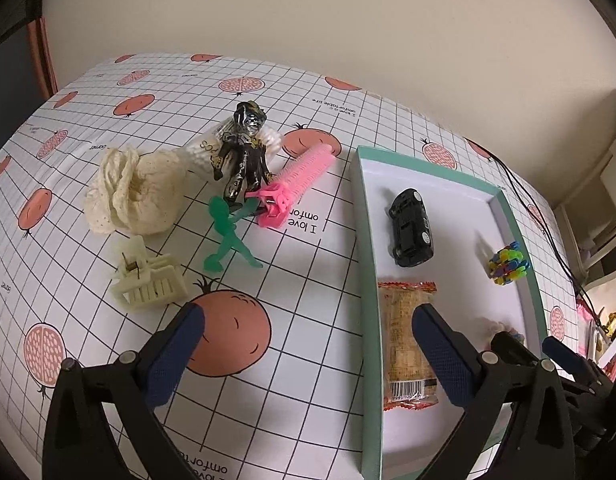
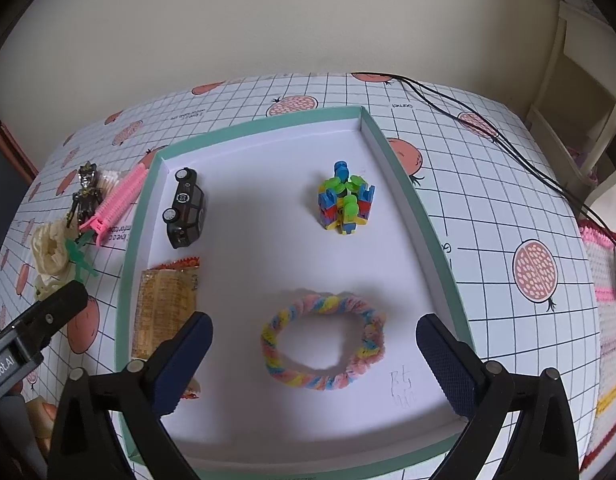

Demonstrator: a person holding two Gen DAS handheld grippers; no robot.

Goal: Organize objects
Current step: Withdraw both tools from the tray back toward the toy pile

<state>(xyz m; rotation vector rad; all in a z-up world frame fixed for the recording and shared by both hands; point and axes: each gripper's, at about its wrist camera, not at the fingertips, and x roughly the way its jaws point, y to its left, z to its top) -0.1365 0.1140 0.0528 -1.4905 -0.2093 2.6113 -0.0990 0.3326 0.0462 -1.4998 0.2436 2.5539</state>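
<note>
A green-rimmed white tray point(image 2: 423, 216) point(image 1: 367, 280) holds a black toy car point(image 2: 186, 208) point(image 1: 411, 227), a snack packet point(image 2: 164, 308) point(image 1: 403, 344), a block of coloured bricks point(image 2: 345, 204) point(image 1: 507, 264) and a pastel braided ring point(image 2: 371, 332). My right gripper point(image 2: 313, 364) hangs open above the ring, touching nothing. Left of the tray lie a black figure point(image 1: 246, 152), a pink hair roller point(image 1: 296, 180), a green toy man point(image 1: 228, 236), a cream hair claw point(image 1: 150, 276) and a cream cloth point(image 1: 134, 192). My left gripper point(image 1: 308, 356) is open and empty over the tray's left rim.
A pomegranate-print grid cloth point(image 1: 268, 344) covers the table against a beige wall. A black cable point(image 2: 487, 128) runs across the far right corner. Shelving point(image 2: 579, 80) stands at the right, and a pink knitted item point(image 2: 607, 320) lies past the table's right edge.
</note>
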